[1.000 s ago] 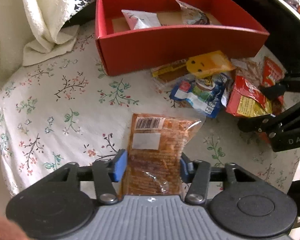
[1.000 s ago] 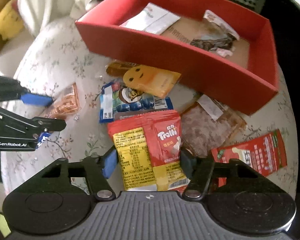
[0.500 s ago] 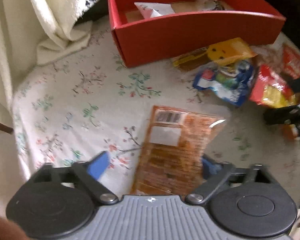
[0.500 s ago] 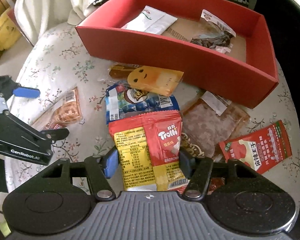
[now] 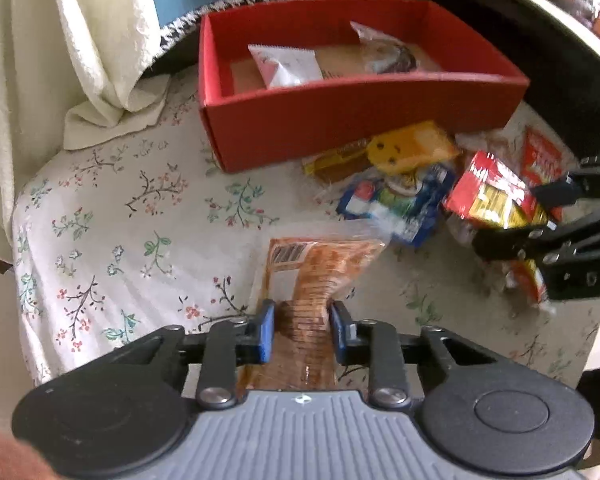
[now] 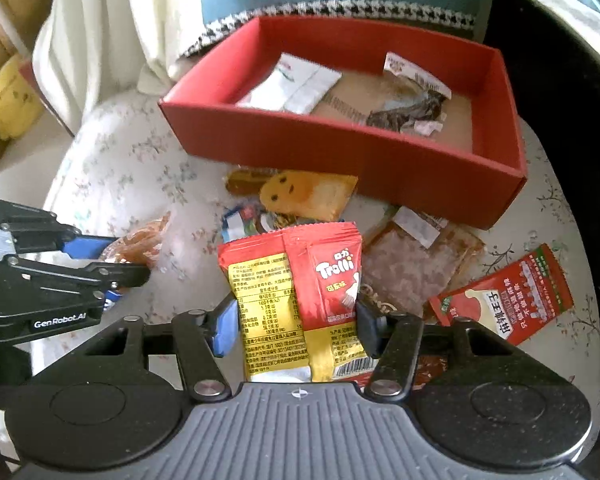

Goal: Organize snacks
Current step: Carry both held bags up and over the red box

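My left gripper (image 5: 302, 330) is shut on an orange snack packet (image 5: 316, 268) and pinches it narrow, its far end lifted off the cloth. My right gripper (image 6: 294, 326) is shut on a red and yellow Trolli packet (image 6: 296, 292) and holds it up off the table. A red box (image 5: 360, 120) stands at the back of the table; it holds a white packet (image 5: 286, 65) and a dark crumpled packet (image 5: 388, 54). The box also shows in the right wrist view (image 6: 340, 148).
Loose packets lie before the box: a yellow smiley one (image 6: 304, 196), a blue one (image 5: 396, 200), a brown clear one (image 6: 412, 260), a red one (image 6: 504, 296). A cream towel (image 5: 100, 60) hangs at the back left. The floral cloth (image 5: 112, 216) covers the round table.
My left gripper opened wide half a second ago and has now closed tight on the orange packet. My right gripper has raised the Trolli packet and moved toward the box.
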Demonstrator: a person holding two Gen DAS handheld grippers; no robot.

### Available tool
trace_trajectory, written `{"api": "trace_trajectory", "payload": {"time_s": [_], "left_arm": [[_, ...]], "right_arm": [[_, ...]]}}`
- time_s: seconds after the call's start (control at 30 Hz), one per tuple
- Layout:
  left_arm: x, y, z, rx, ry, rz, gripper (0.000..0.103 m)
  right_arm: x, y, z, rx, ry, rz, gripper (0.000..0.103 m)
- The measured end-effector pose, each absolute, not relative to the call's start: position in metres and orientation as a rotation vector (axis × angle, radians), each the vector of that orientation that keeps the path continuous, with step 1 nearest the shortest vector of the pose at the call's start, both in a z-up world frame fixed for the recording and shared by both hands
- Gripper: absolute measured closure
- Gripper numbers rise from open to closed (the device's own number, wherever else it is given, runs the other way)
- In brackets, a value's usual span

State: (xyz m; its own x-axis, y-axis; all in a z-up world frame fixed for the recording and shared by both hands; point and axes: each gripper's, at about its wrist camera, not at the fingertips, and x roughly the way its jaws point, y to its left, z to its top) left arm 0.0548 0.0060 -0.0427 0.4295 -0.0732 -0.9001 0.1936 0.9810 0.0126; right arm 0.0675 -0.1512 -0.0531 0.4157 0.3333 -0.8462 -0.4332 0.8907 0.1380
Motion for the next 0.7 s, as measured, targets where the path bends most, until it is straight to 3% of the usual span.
{"api": "trace_trajectory", "payload": {"time_s": [0.7], "left_arm": [[0.065,0.017,0.007,-0.022,0.979,-0.187,0.084]], "right_arm": [[0.072,-0.168,-0.018,0.021,0.918,0.464,0.038]]}}
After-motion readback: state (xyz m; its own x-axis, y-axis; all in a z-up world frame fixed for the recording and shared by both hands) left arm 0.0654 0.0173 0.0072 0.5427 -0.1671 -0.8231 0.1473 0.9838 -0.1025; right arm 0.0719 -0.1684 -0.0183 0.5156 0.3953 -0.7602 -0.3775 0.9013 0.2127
